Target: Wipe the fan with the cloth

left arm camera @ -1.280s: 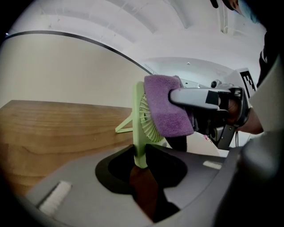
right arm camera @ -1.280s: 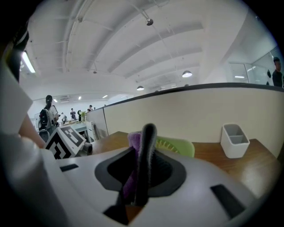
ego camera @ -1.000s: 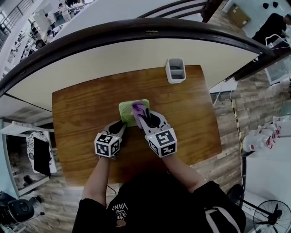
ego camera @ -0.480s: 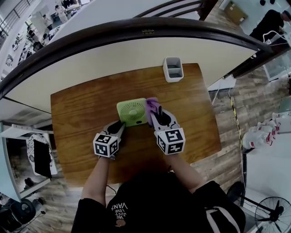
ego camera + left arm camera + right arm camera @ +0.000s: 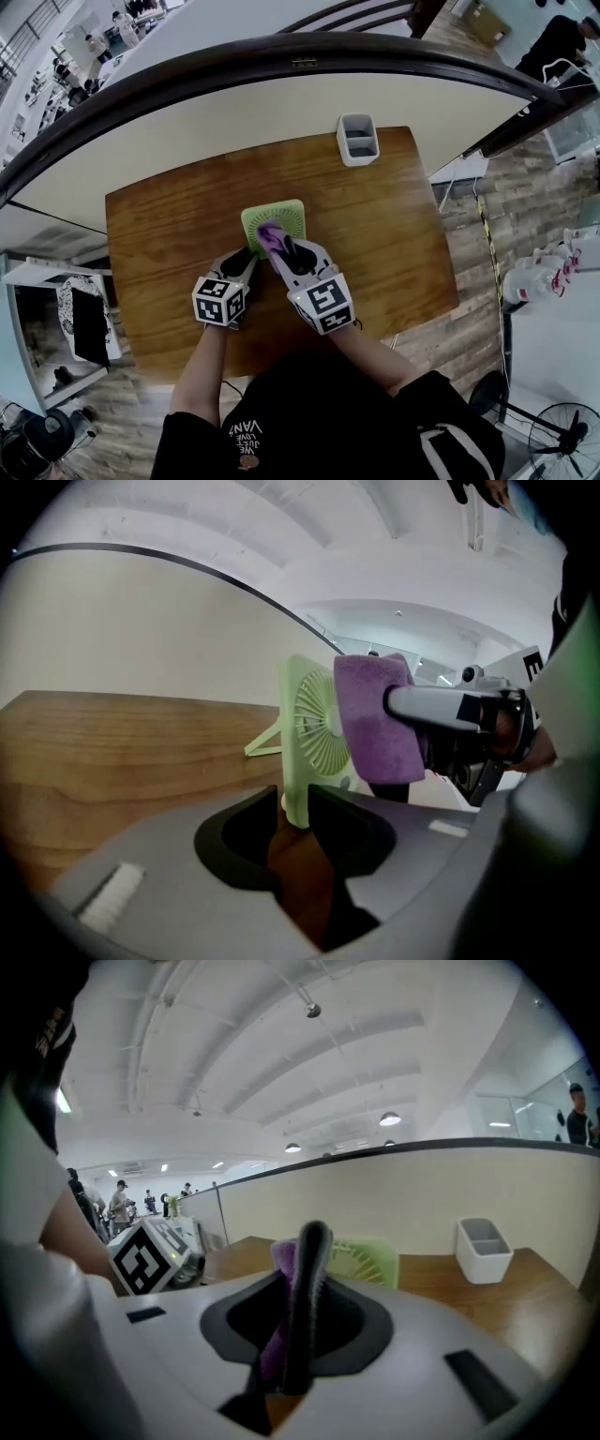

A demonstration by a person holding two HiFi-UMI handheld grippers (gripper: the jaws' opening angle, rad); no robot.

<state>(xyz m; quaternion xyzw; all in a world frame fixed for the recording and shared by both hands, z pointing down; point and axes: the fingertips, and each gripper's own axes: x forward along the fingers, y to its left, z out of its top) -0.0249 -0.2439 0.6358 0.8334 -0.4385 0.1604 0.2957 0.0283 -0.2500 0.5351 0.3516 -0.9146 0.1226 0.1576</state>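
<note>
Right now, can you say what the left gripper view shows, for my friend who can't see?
A small green fan stands on a wooden table, its bottom edge clamped between the left tool's jaws. The right tool holds a purple cloth against the fan's front grille.

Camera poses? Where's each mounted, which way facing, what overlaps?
Head view: on the person's head, steeply down at the table; both forearms, left claw, right claw show.
Left gripper view: on the left claw, along its jaws, shut on the fan's lower edge; right claw with the cloth at right.
Right gripper view: on the right claw, across the table toward the partition; jaws shut on the cloth; left claw's marker cube at left.
Shared: all three show fan and cloth.
</note>
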